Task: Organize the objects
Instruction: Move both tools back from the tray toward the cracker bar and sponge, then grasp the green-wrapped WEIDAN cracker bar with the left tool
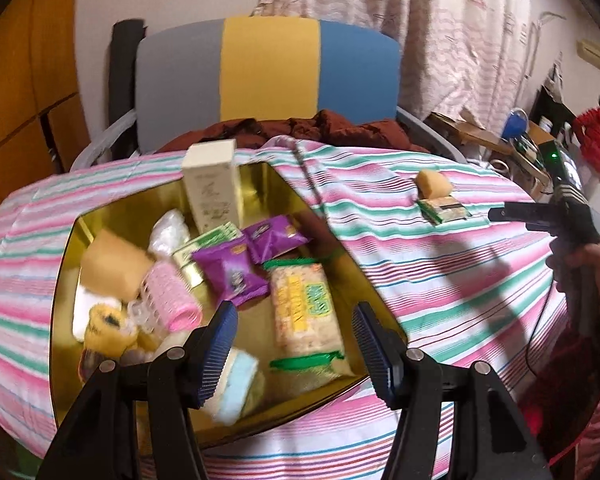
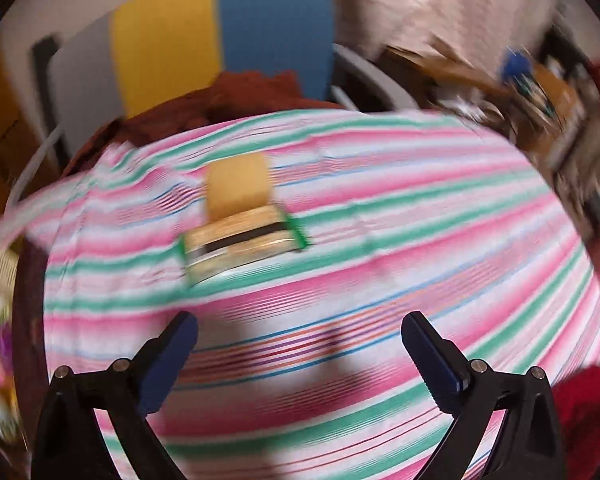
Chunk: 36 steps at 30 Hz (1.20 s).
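Well, from the left wrist view the left claw (image 1: 296, 344) hangs with its fingers apart and nothing between them, over the near half of a gold tin (image 1: 300, 196). Inside lie a rice-cracker pack (image 1: 304, 312) at centre, two purple packets (image 1: 252, 256) toward 11 o'clock, a pink hair roller (image 1: 172, 296) at 9 o'clock and a tall cream box (image 1: 212, 188) upright against the far wall. The tin's right rim runs diagonally; beyond it the striped cloth (image 1: 440, 280) over the bench lies open.

From the right wrist view, blurred, the right claw (image 2: 300, 344) is spread wide above bare cloth. At 12 o'clock lie a green-edged packet (image 2: 244, 240) and, touching its far side, a yellow sponge (image 2: 238, 188), both well inside the bench edge.
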{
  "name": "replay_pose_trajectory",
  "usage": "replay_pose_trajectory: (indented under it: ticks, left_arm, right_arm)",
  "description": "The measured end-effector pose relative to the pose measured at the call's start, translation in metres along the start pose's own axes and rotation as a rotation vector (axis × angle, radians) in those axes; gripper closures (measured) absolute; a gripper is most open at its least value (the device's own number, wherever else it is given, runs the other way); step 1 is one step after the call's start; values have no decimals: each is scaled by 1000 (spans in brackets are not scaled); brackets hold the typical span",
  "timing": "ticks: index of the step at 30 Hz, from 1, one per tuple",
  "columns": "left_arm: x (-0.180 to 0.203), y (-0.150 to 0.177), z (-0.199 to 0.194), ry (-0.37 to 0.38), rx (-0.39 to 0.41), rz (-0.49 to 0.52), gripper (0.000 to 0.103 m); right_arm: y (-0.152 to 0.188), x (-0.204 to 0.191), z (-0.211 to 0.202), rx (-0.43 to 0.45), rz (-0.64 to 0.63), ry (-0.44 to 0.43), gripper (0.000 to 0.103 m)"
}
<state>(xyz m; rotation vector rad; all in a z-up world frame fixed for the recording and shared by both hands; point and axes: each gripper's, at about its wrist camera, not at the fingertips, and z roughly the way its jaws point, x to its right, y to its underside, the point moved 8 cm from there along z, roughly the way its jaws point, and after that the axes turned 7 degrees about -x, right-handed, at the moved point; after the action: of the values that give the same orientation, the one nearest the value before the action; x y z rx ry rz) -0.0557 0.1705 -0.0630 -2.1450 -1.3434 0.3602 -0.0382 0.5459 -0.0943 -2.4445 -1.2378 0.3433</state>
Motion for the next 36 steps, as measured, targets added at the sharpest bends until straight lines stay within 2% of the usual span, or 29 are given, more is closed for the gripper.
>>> replay_pose_trajectory:
  ticks: [5, 14, 21, 29, 36]
  left_arm:
    - [34, -23, 5, 26, -2, 100, 42]
    - [115, -65, 35, 112, -33, 277, 42]
    - [164, -93, 79, 142, -96, 381, 42]
    - [214, -106, 142, 194, -174, 523, 42]
    - [234, -123, 196, 210, -216, 551, 42]
  right_arm:
    - [1, 33, 7, -34, 174, -31, 1]
    - [3, 39, 7, -45, 238, -78, 0]
    - [1, 53, 2, -15, 301, -91, 0]
    - [-1, 54, -1, -5, 338, -164, 0]
    - [1, 56, -1, -13, 369, -219, 0]
